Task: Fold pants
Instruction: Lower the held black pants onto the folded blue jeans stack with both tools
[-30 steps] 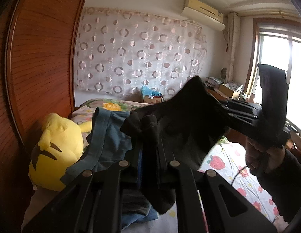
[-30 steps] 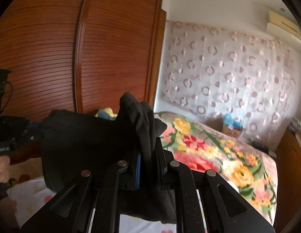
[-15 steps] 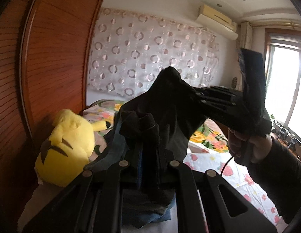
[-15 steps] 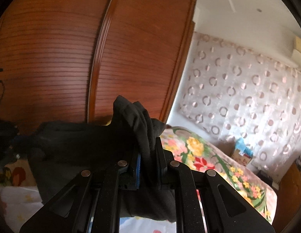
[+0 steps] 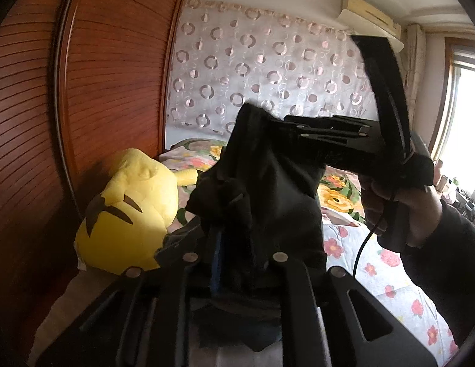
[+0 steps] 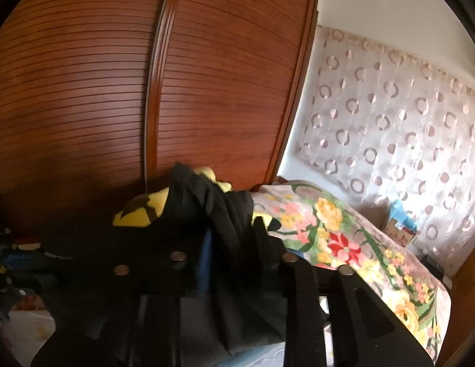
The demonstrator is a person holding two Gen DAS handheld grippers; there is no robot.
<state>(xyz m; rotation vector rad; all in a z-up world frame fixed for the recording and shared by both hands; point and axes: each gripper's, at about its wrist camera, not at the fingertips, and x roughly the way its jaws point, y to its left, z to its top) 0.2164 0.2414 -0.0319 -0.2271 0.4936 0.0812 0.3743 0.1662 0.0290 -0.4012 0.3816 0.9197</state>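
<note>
We hold the black pants (image 5: 268,189) bunched up in the air above the bed (image 5: 375,263), just in front of the yellow plush toy (image 5: 130,214) that lies on the bed against the wooden wardrobe (image 5: 84,91). In the left wrist view one gathered end of the cloth sits between the fingers of our left hand-held gripper (image 5: 234,223); its jaws stand narrow and are starting to open, and the fabric looks still caught between them. From that end the pants rise up and to the right of the toy, to our right hand-held gripper (image 5: 262,122), which our right hand (image 5: 399,205) carries higher up, in front of the circle-patterned curtain (image 5: 268,70).

In the right wrist view the pants (image 6: 213,214) lie as a folded ridge between the fingers of the right hand-held gripper (image 6: 231,229). Its jaws are opening and already stand well apart; the cloth leans along the left finger, and a gap shows beside the right one. Behind this ridge we see the yellow plush toy (image 6: 139,211) again, partly covered by the black cloth, with the wardrobe (image 6: 207,76) rising behind it and the flowered bed cover (image 6: 344,238) stretching away to the right of the toy.
</note>
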